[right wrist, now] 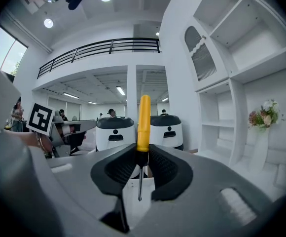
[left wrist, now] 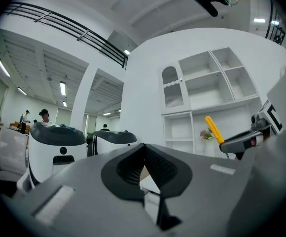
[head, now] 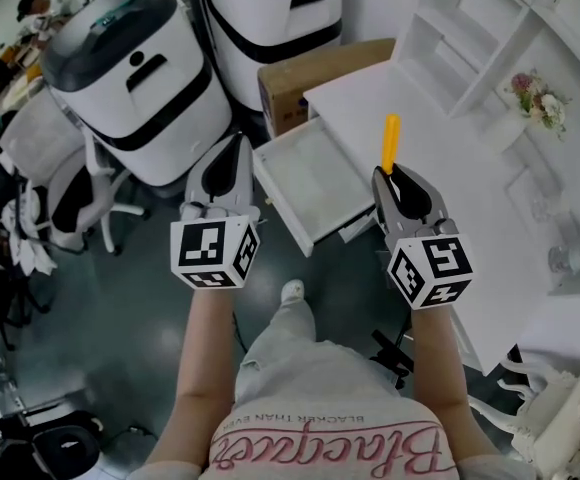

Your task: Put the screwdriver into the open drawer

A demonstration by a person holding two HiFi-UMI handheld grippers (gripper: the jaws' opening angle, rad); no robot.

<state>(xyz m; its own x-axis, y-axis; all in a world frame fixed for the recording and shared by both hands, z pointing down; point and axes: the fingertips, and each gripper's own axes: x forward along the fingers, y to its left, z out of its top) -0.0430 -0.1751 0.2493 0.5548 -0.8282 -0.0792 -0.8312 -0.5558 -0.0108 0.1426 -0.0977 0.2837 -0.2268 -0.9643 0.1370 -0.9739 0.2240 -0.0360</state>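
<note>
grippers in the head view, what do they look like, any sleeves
The left gripper and right gripper are light grey tapered shells with black ribbed pads, each backed by a white cube bearing black square markers. The arms are bare of sleeves; the top is pale with pink script.

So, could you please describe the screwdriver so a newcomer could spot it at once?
Find the white desk with its open drawer. Beside the drawer, the right gripper hovers at the desk's edge. The screwdriver is clamped in its fingers, the only yellow handle around.
</note>
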